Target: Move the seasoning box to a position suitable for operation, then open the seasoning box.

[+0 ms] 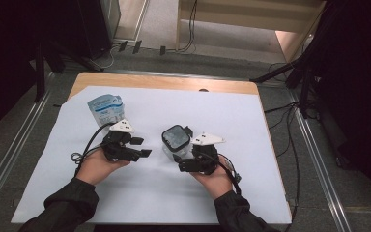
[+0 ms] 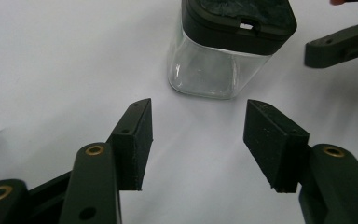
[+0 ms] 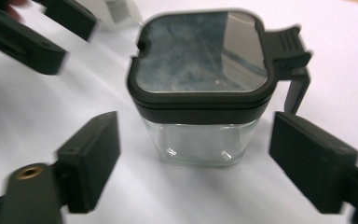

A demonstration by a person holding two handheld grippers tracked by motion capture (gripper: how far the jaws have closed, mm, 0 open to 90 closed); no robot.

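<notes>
A square clear glass jar (image 1: 176, 139) with a black-rimmed lid and a side latch stands on the white sheet mid-table. In the right gripper view the jar (image 3: 200, 93) stands upright just ahead of my right gripper (image 3: 193, 149). The gripper's pads sit wide to either side and do not touch the glass. My left gripper (image 1: 141, 147) lies to the jar's left, pointing at it. In the left gripper view its jaws (image 2: 198, 121) stand open and empty, short of the jar (image 2: 214, 51). My right gripper (image 1: 182, 157) sits at the jar's near side.
A pale blue and white pouch (image 1: 105, 108) stands at the sheet's far left, behind the left hand. The white sheet (image 1: 251, 145) covers most of the wooden table (image 1: 164, 81). Cables trail from both grippers. Dark stands and floor rails flank the table.
</notes>
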